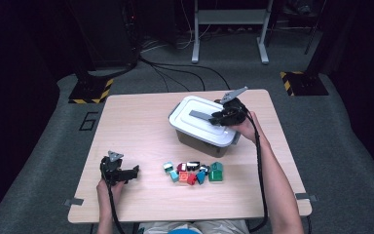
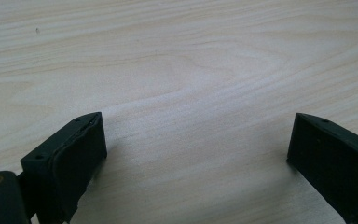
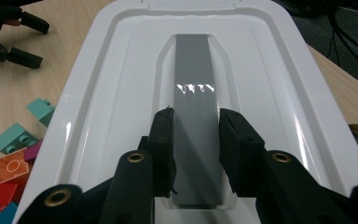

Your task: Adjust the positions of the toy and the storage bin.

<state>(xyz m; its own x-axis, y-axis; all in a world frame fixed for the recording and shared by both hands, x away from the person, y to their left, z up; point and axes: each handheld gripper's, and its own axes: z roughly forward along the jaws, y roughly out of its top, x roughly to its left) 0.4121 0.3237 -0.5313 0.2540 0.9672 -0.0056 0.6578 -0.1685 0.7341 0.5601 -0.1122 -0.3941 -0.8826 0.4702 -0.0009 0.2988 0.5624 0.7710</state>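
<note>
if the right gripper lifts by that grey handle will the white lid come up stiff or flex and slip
Probably stiff: the lid looks like moulded hard plastic with raised ribs. The handle is glossy and smooth, so it may slip a little, though the right gripper has its pads on both edges. The lid looks light, yet it may be clipped to the box, so the box might lift too.

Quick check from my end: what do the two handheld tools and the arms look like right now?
Both tools are black, each with two blocky black jaws. The left tool carries a grey three-cornered plate on top, and so does the right tool. A black cable trails from each back along the forearm. The forearms are bare, with no sleeves showing.
</note>
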